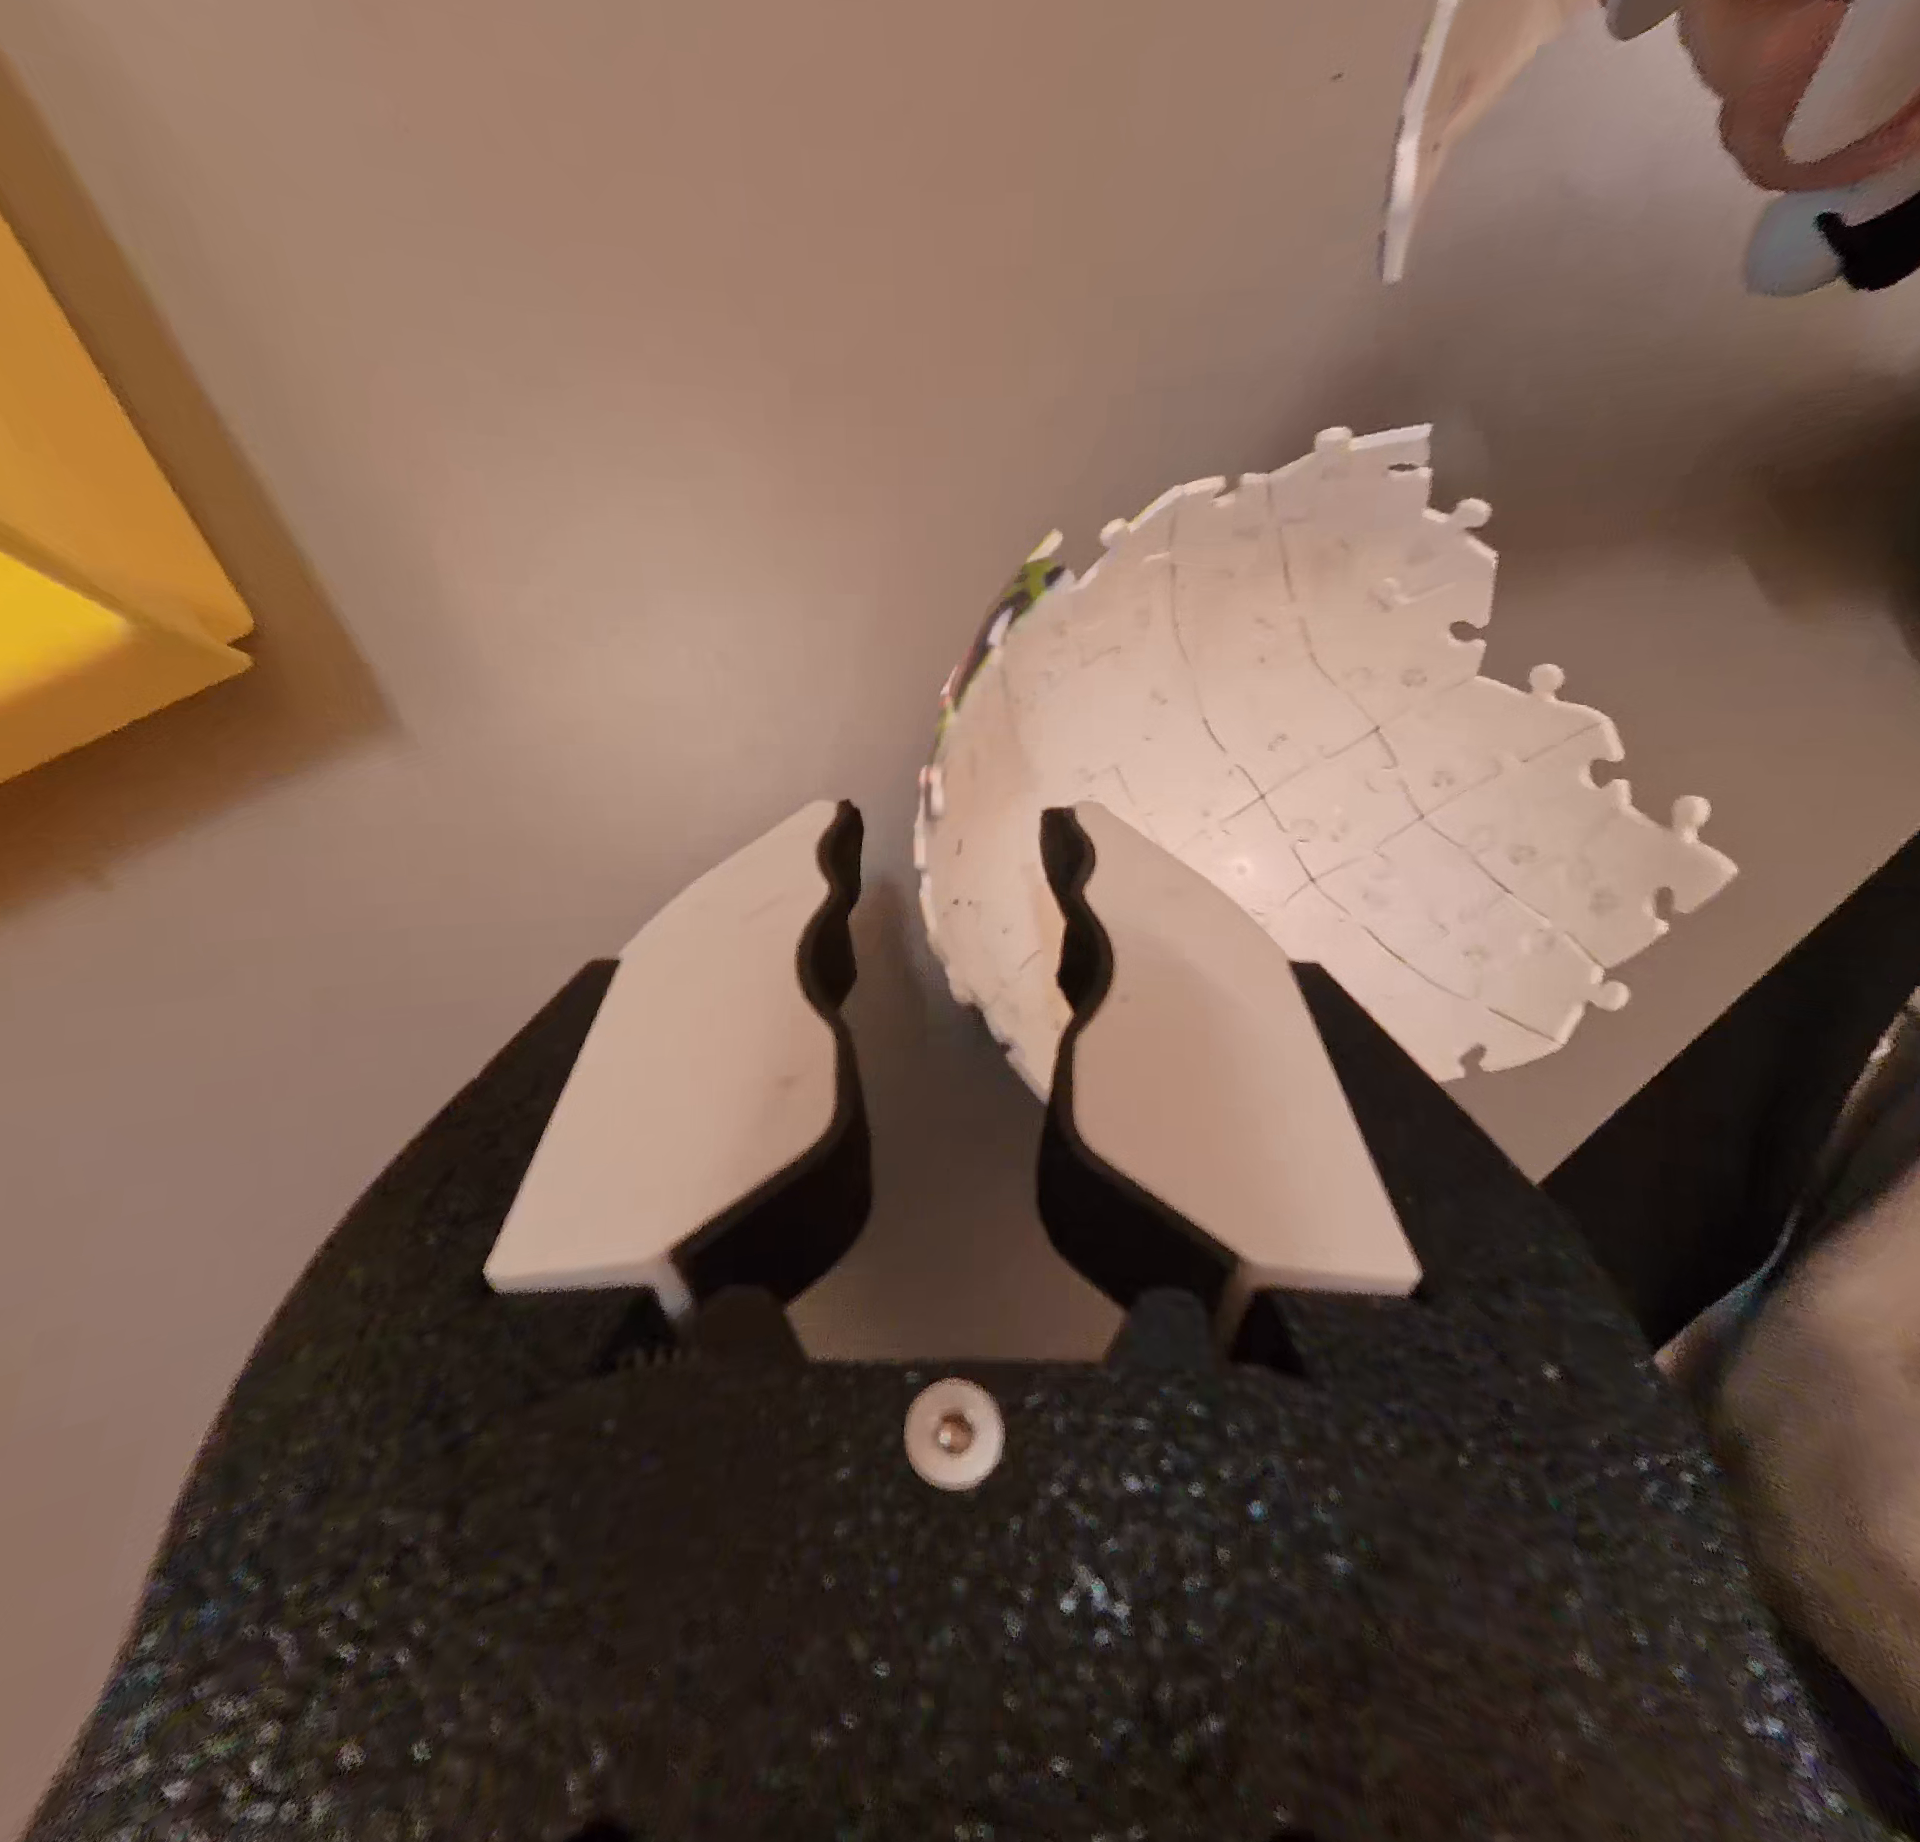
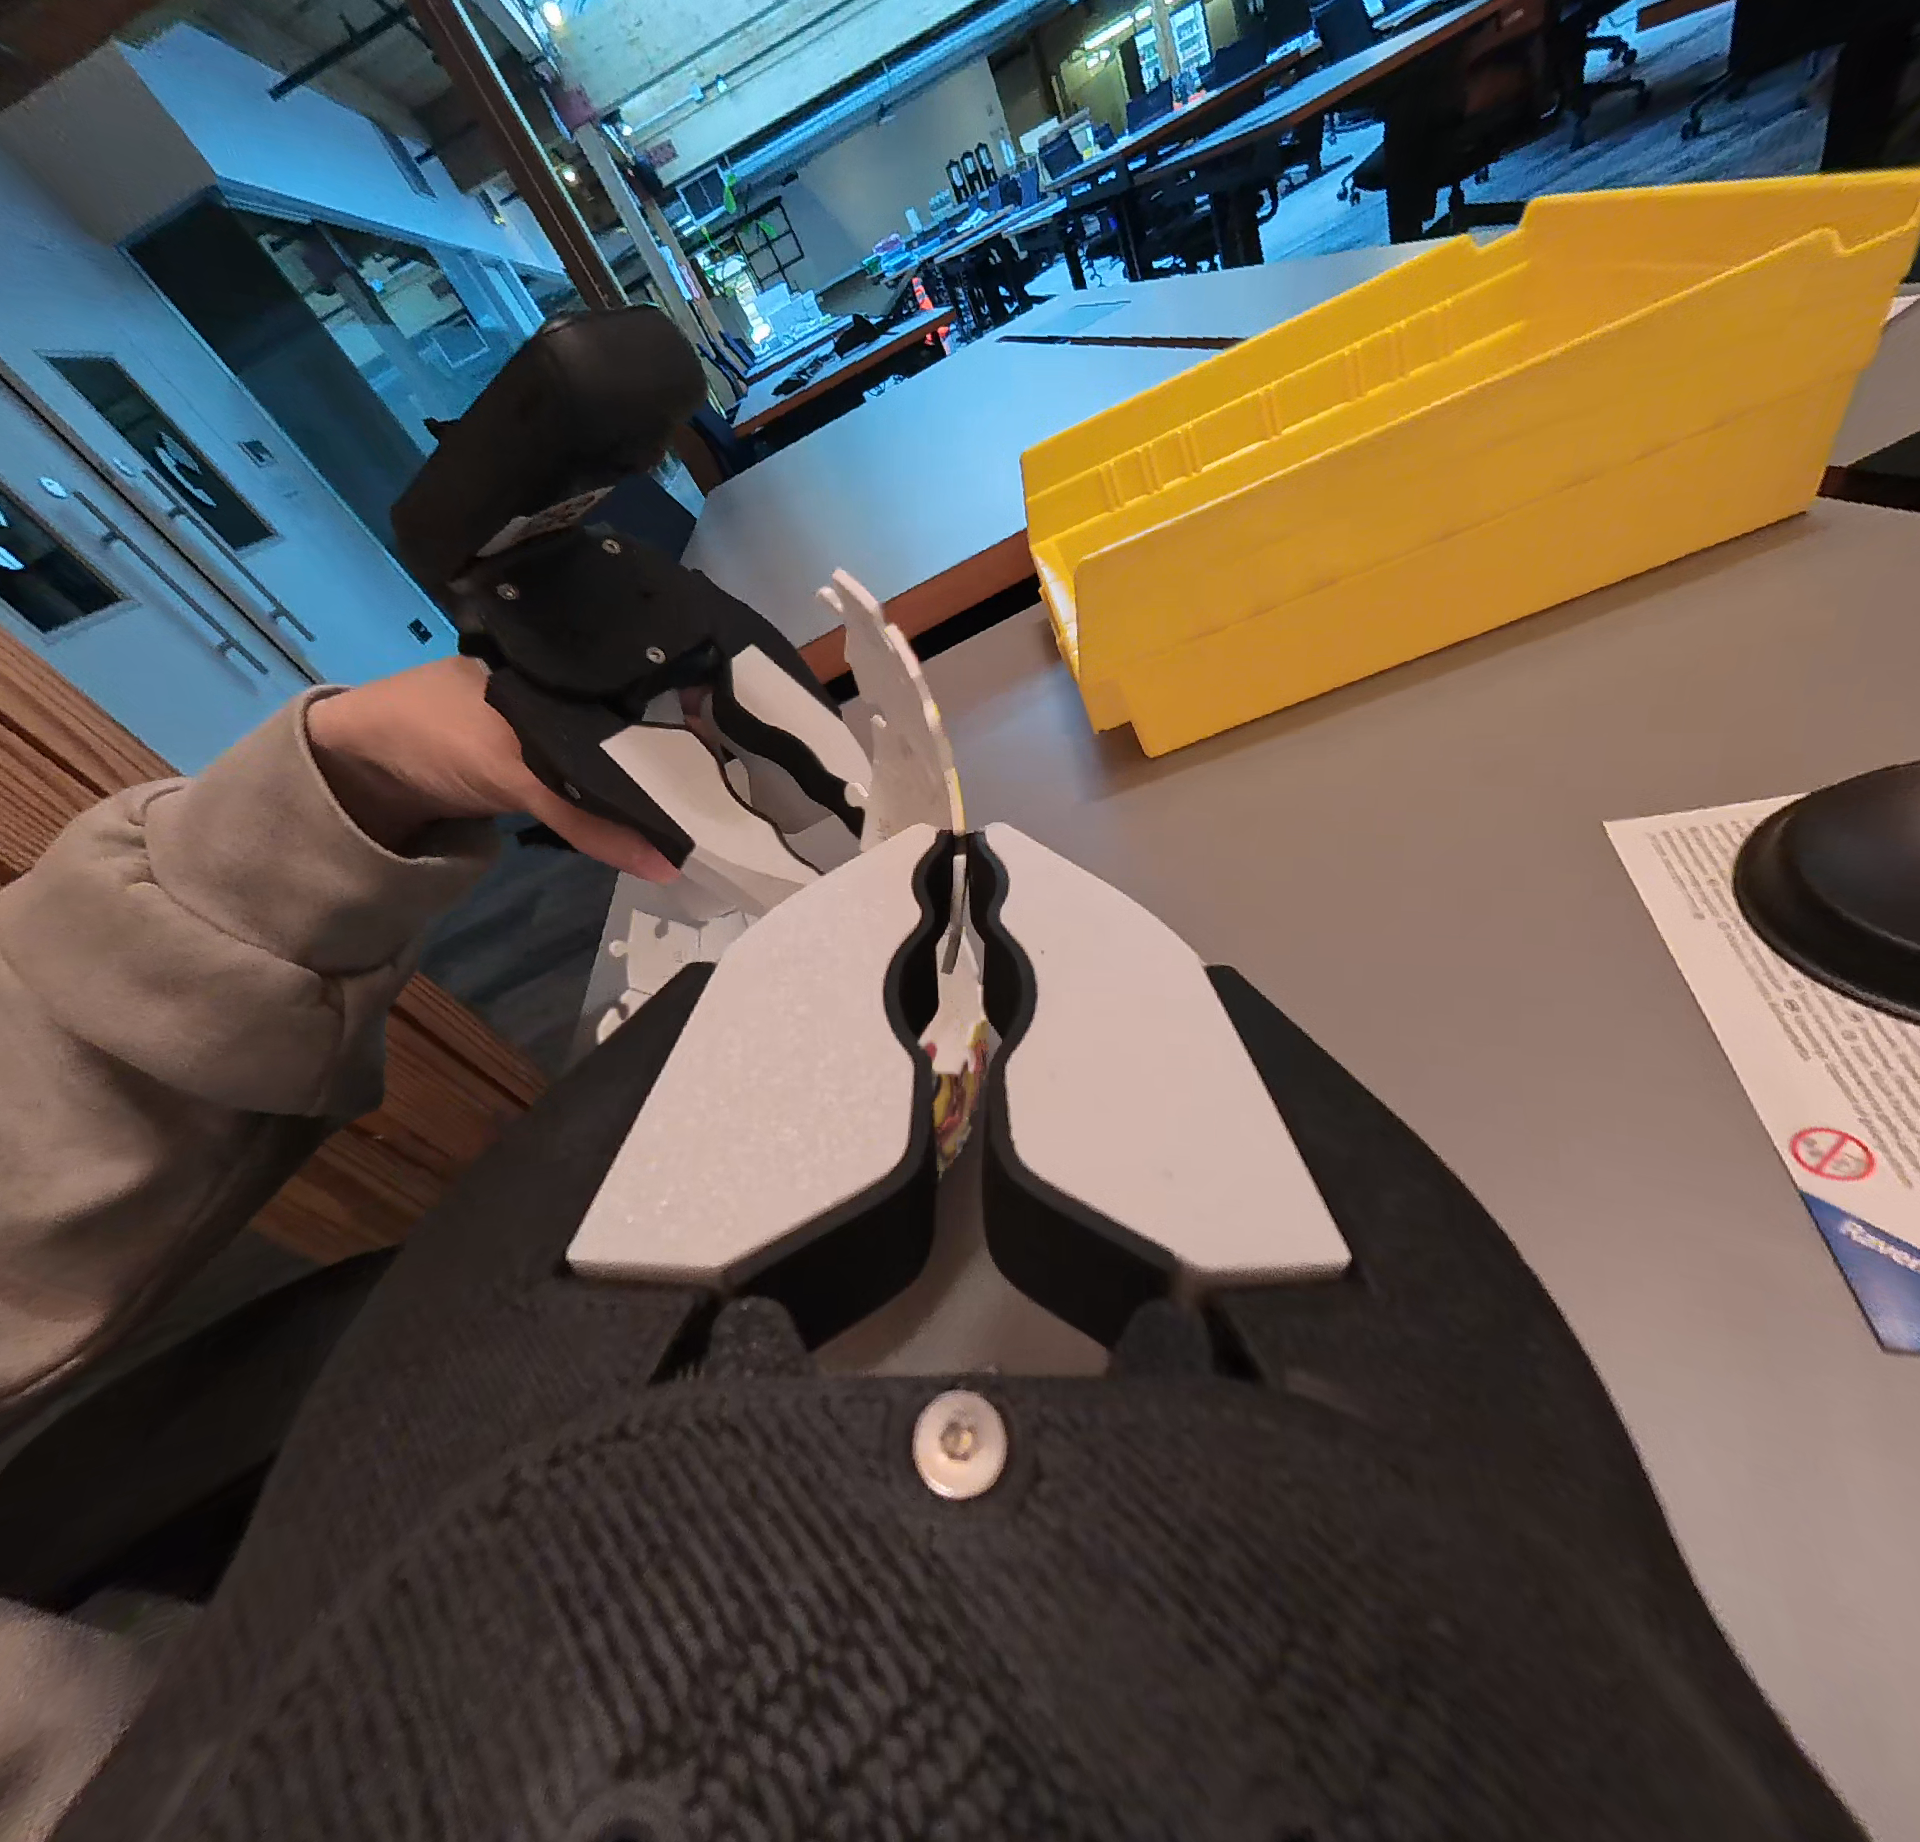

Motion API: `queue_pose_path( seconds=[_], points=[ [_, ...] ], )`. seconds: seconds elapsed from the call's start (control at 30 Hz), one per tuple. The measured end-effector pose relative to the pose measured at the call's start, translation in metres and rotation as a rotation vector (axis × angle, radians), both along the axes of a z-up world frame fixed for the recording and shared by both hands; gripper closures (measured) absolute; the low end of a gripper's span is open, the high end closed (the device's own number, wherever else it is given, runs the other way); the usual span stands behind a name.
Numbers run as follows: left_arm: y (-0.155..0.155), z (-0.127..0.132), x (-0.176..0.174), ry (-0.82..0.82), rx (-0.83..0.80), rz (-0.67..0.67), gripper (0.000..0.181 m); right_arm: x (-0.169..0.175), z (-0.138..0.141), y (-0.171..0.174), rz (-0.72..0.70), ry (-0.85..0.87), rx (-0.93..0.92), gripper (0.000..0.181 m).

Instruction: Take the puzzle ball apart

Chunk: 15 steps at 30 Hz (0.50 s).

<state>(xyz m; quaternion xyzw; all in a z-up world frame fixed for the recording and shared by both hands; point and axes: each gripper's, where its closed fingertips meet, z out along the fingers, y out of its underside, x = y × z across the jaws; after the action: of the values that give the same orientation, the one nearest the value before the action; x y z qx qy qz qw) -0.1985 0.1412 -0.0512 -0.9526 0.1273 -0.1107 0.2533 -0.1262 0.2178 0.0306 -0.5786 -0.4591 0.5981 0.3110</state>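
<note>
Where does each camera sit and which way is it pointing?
Left wrist view: on the left gripper, looking down at the grey table and the white curved puzzle-ball shell; its open fingers show.
Right wrist view: on the right gripper, facing across the table toward the yellow plastic bin; its fingers pinch a puzzle piece.
Shared: shell, bin, table, both grippers.

I see a plain grey surface [image 2: 1403,857]. A yellow bin [image 2: 1455,462] lies on it toward the far edge, open top facing up (a second one looks nested inside it). At my right a white printed sheet [image 2: 1766,1065] lies flat on the surface, with a black domed thing [image 2: 1849,899] sitting on its far end. A curved shell of white puzzle pieces [image 1: 1299,753] rests on the surface, hollow side showing.
</note>
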Motion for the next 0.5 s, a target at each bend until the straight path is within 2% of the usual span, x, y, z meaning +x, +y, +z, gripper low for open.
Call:
queue_pose_path(
  seconds=[0.5],
  points=[
    [-0.0019,-0.0007,-0.0009,0.048,-0.058,-0.036,0.148,-0.0002,0.0017,0.0013,-0.011,0.027,-0.001,0.179]
  ],
)
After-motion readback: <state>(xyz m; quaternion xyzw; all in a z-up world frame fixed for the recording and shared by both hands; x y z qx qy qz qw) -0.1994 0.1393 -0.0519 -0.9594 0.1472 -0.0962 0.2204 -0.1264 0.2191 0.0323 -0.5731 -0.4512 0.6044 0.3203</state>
